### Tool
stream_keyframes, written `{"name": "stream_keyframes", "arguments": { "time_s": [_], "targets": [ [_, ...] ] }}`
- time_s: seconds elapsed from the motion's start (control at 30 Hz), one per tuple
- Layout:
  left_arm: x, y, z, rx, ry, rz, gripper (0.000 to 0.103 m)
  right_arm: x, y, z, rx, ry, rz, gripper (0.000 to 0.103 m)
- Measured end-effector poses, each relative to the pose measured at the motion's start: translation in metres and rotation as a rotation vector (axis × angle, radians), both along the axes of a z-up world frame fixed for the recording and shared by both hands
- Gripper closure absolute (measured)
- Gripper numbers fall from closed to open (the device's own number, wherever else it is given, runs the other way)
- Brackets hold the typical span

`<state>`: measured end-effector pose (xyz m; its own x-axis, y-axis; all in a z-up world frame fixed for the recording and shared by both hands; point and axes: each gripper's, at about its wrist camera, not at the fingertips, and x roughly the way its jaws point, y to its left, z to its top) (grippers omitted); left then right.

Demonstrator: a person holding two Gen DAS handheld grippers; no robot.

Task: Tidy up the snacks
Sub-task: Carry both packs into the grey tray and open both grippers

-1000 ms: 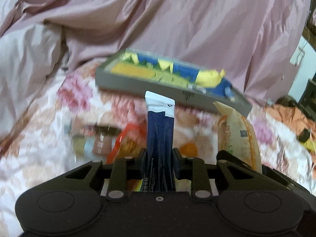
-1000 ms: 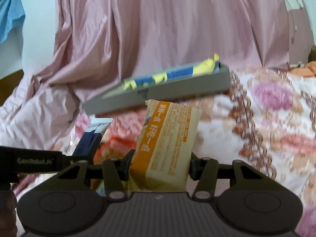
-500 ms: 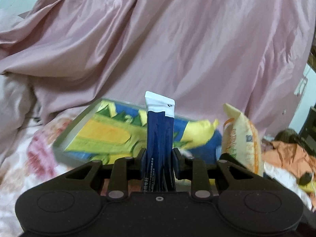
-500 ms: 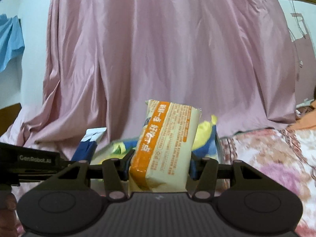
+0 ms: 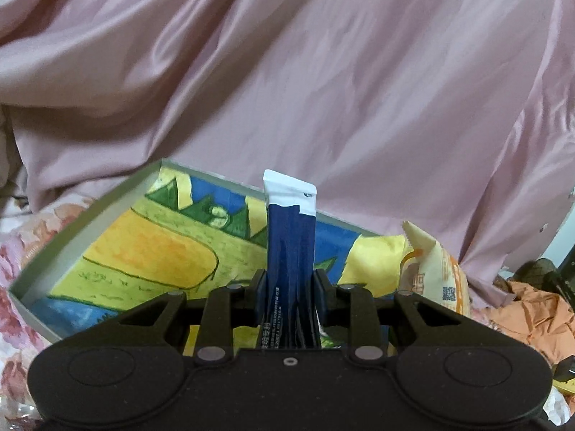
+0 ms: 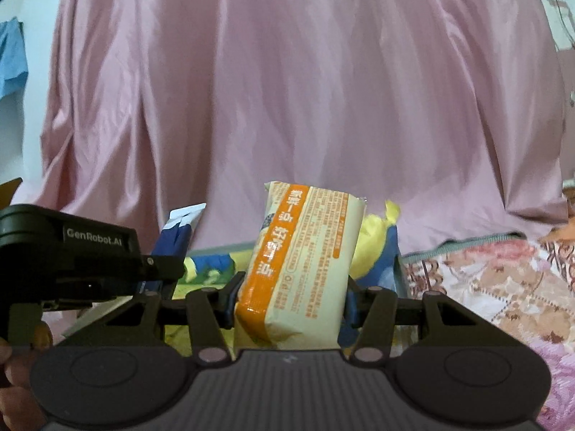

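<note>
My left gripper (image 5: 290, 287) is shut on a narrow dark blue sachet (image 5: 290, 244) with a white top that stands upright between the pads. It hangs over the near edge of a shallow grey tray (image 5: 79, 226) lined with a yellow, green and blue picture. My right gripper (image 6: 291, 298) is shut on a cream and orange snack pack (image 6: 305, 262), held upright. That pack (image 5: 431, 276) shows at the right in the left wrist view. In the right wrist view the left gripper's body (image 6: 82, 255) and the blue sachet (image 6: 176, 240) show at the left, with the tray (image 6: 400, 276) behind.
A pink draped sheet (image 5: 323, 72) rises right behind the tray. A floral bedcover (image 6: 503, 287) spreads to the right. Orange cloth (image 5: 532, 309) lies at the far right. A person's hand (image 6: 14, 377) holds the left gripper's handle.
Both grippers travelled forward with their snacks. The tray, far off a second ago, now lies just beneath them. The loose snacks on the bedcover have dropped out of view.
</note>
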<state>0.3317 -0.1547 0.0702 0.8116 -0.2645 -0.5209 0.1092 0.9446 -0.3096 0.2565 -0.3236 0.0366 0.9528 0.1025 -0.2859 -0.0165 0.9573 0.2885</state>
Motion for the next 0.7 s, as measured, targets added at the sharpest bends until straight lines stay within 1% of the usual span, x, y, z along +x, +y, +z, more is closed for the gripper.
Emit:
{"name": "stream_keyframes", "arguments": {
  "time_s": [0.1, 0.23, 0.33, 0.4, 0.43, 0.47, 0.5, 0.53, 0.63, 0.7],
  "targets": [
    [0.006, 0.000, -0.008, 0.002, 0.025, 0.008, 0.074, 0.006, -0.002, -0.007, 0.003, 0.040, 0.001, 0.046],
    [0.009, 0.000, -0.016, 0.011, 0.045, 0.015, 0.073, 0.009, 0.004, -0.009, -0.039, 0.048, 0.001, 0.046],
    [0.007, -0.001, -0.015, 0.015, 0.046, 0.024, 0.071, 0.010, 0.007, -0.009, -0.071, 0.055, -0.002, 0.045],
    [0.003, -0.001, -0.011, 0.017, 0.037, 0.028, 0.064, 0.010, 0.010, -0.008, -0.102, 0.061, -0.007, 0.044],
    [0.001, 0.000, -0.009, 0.020, 0.032, 0.031, 0.055, 0.010, 0.012, -0.008, -0.117, 0.062, -0.008, 0.042],
    [-0.001, 0.000, -0.008, 0.021, 0.026, 0.037, 0.048, 0.009, 0.014, -0.007, -0.128, 0.061, -0.003, 0.041],
    [-0.003, 0.001, -0.005, 0.021, 0.018, 0.045, 0.046, 0.008, 0.016, -0.005, -0.138, 0.056, -0.003, 0.040],
    [-0.006, 0.002, -0.002, 0.019, 0.010, 0.049, 0.041, 0.006, 0.017, -0.004, -0.149, 0.054, -0.003, 0.035],
    [-0.018, 0.005, 0.007, 0.024, -0.018, 0.055, 0.027, -0.003, 0.023, 0.000, -0.188, 0.028, -0.009, 0.026],
    [-0.029, 0.008, 0.013, 0.033, -0.044, 0.058, 0.021, -0.013, 0.026, 0.005, -0.206, 0.008, -0.019, 0.021]
  ]
}}
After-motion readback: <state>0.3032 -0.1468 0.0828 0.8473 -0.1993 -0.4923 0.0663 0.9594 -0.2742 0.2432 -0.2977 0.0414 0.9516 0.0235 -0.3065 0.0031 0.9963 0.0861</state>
